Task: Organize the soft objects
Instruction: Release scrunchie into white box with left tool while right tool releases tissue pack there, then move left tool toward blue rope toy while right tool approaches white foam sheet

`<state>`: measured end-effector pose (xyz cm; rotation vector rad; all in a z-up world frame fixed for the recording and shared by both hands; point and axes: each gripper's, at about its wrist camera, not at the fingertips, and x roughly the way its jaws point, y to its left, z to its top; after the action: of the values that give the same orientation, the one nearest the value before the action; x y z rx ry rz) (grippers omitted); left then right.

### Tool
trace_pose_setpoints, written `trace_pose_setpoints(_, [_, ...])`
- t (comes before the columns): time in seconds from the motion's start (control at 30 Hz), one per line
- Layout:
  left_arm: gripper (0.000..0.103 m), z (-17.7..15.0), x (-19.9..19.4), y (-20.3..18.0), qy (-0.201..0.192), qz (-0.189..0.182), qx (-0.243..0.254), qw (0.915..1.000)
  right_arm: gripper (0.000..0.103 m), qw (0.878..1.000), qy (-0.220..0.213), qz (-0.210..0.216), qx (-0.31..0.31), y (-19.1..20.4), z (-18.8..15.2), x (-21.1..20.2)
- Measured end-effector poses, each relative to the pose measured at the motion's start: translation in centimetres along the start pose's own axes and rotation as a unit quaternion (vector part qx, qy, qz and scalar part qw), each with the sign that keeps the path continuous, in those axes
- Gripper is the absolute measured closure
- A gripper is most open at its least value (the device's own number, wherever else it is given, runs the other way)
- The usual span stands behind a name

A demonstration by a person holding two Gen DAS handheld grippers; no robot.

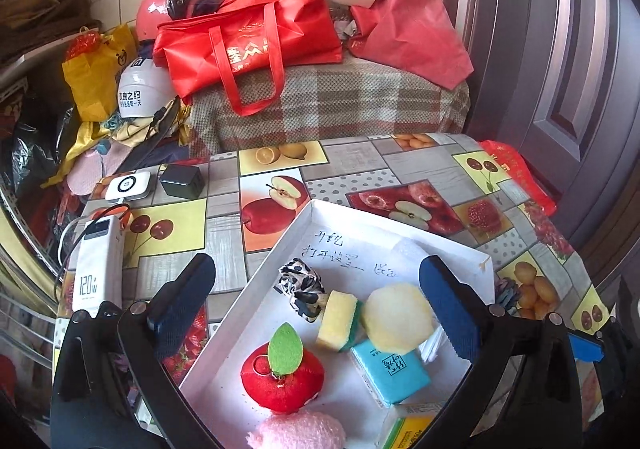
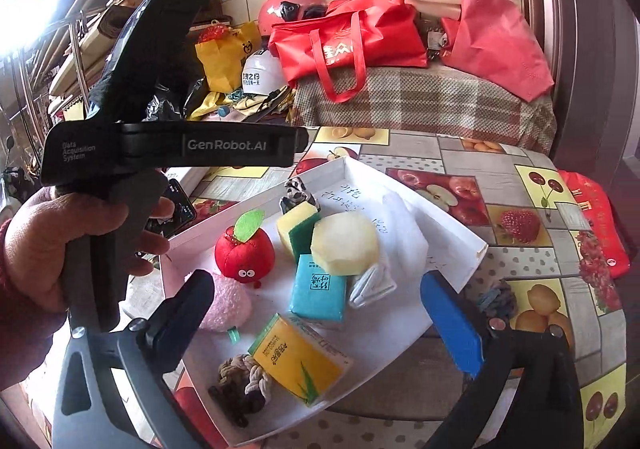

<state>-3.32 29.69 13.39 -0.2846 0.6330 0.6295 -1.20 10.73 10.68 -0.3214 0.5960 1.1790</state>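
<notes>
A white tray [image 1: 304, 233] [image 2: 456, 233] on the fruit-print table holds soft objects: a red plush apple [image 1: 282, 379] [image 2: 245, 254], a yellow-green sponge [image 1: 338, 320] [image 2: 298, 231], a pale round sponge [image 1: 396, 319] [image 2: 345, 245], a teal tissue pack [image 1: 390, 371] [image 2: 318, 293], a pink fluffy ball [image 1: 298, 431] [image 2: 226, 301], a leopard scrunchie [image 1: 300, 287], a yellow tissue pack [image 2: 300, 359] and a knotted rope [image 2: 244, 381]. My left gripper [image 1: 320, 305] hovers open and empty over the tray. My right gripper [image 2: 324, 313] is open and empty above the tray's near side. A blue-grey scrunchie [image 2: 498, 299] lies on the table beside the tray.
A white power bank [image 1: 98, 265], a white box [image 1: 128, 185] and a black charger [image 1: 180, 181] lie at the table's left. Behind are a plaid-covered bench [image 1: 340, 105], red bags [image 1: 248, 45], helmets and clutter. The hand holding the left gripper [image 2: 80, 241] shows in the right wrist view.
</notes>
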Motion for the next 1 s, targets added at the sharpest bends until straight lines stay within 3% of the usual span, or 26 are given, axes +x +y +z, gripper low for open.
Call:
trace_pose_setpoints(0.43, [0.000,-1.8,-7.1,-0.6,-0.026,-0.009,-0.015,0.9995,0.000,1.000,-0.021,-0.021,0.007,0.4,-0.4,-4.0])
trace_pose_setpoints(1.0, [0.000,-4.5,-14.1,-5.1,-0.040,-0.069,0.024,0.9965,0.000,0.989,-0.096,-0.089,0.066,-2.5,-1.3,-13.2])
